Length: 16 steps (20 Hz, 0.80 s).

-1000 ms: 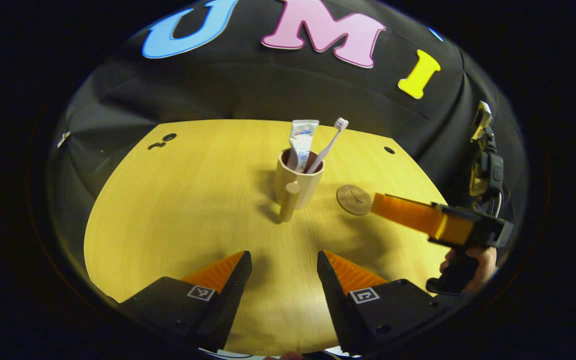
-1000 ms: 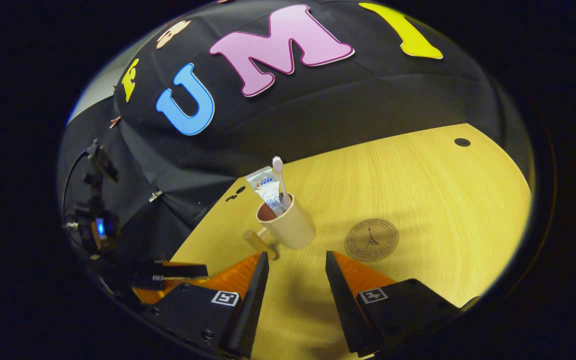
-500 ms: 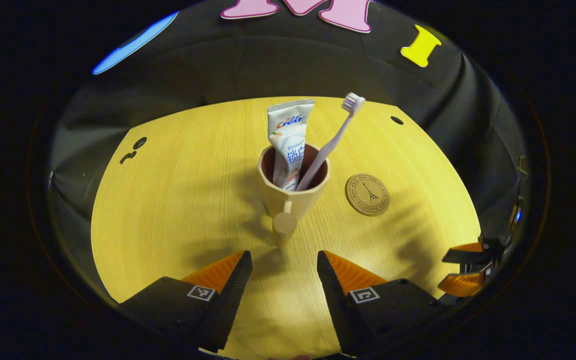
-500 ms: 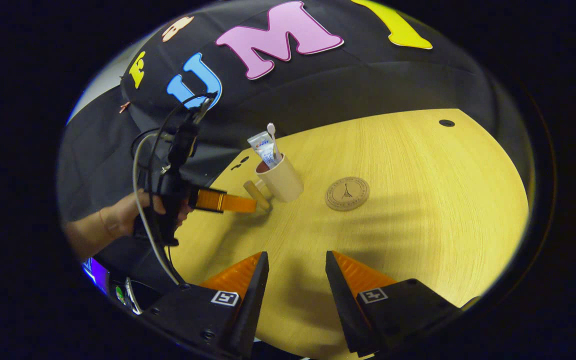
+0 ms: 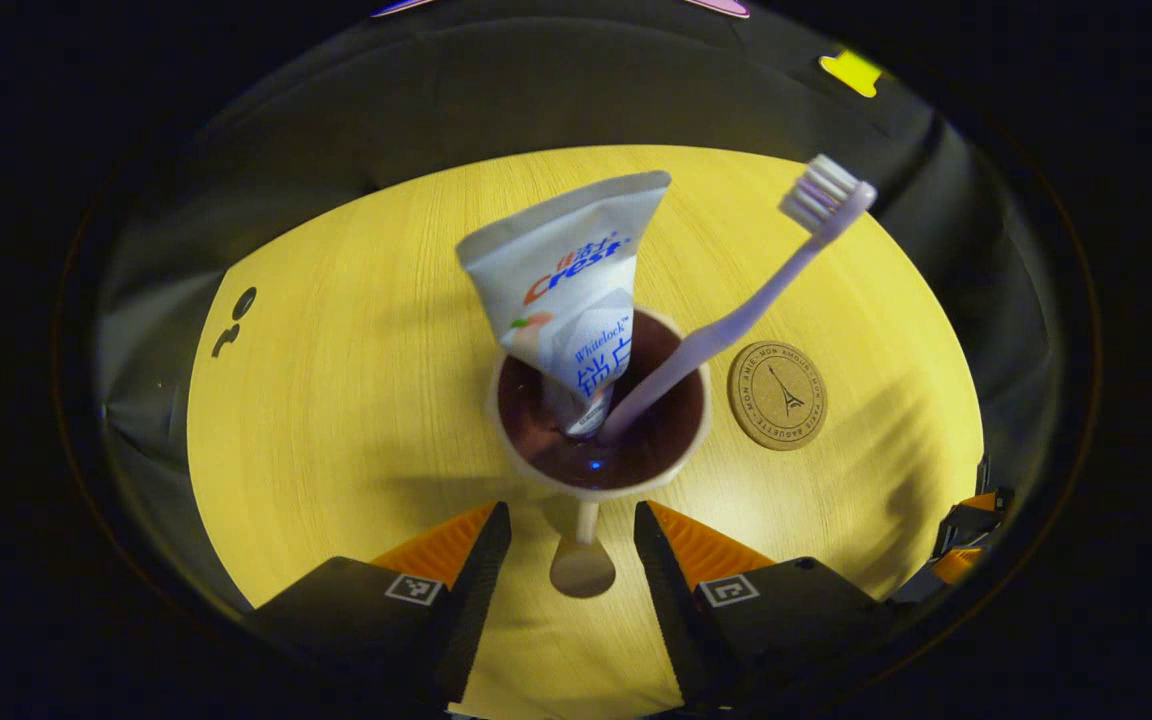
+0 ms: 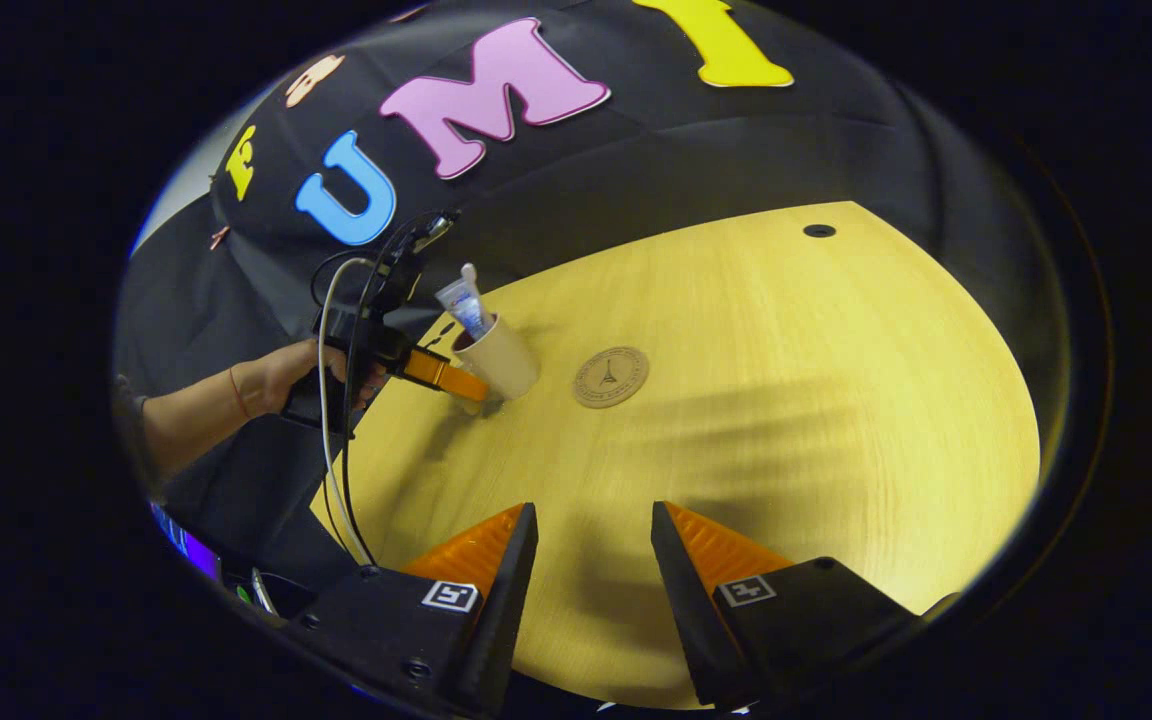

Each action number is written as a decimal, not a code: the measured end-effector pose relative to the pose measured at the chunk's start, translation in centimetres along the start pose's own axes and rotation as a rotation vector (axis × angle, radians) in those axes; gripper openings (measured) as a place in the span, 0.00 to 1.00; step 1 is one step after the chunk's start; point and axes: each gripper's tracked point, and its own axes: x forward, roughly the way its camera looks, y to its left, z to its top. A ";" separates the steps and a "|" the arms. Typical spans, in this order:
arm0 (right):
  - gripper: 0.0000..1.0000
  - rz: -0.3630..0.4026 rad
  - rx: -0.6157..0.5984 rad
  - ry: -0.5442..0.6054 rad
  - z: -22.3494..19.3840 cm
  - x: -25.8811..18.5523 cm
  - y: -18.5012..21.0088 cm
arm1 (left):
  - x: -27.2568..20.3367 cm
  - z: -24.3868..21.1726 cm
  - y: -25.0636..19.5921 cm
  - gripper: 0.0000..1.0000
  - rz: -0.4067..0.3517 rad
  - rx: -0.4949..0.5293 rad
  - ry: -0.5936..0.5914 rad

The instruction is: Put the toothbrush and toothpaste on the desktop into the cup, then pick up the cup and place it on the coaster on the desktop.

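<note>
Released left tongs (image 5: 572, 530) are straddling the cup (image 5: 598, 420) handle (image 5: 582, 560) while the light, stiff, top-heavy cup is standing at nine o'clock of the coaster (image 5: 777, 395); right tongs (image 6: 594, 540) are hanging released.

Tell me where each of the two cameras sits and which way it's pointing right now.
Left gripper view: rides the left gripper, looking steeply down into the beige handled cup, its fingers straddling the cup's handle.
Right gripper view: rides the right gripper, held back over the wooden desktop, facing the cup; a hand shows.
Shared: cup, round cork coaster, desktop.
</note>
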 end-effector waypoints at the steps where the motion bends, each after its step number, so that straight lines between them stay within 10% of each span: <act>1: 0.71 -0.004 0.009 -0.004 0.1 0.0 -0.3 | 0.2 0.0 0.0 0.76 0.004 0.006 0.013; 9: 0.71 0.013 0.034 0.032 -1.5 0.0 -0.4 | 0.7 0.1 -0.1 0.36 0.011 0.075 0.069; 16: 0.71 0.010 0.050 0.029 -1.3 0.0 -0.7 | 0.5 -0.3 -0.2 0.29 -0.009 0.109 0.089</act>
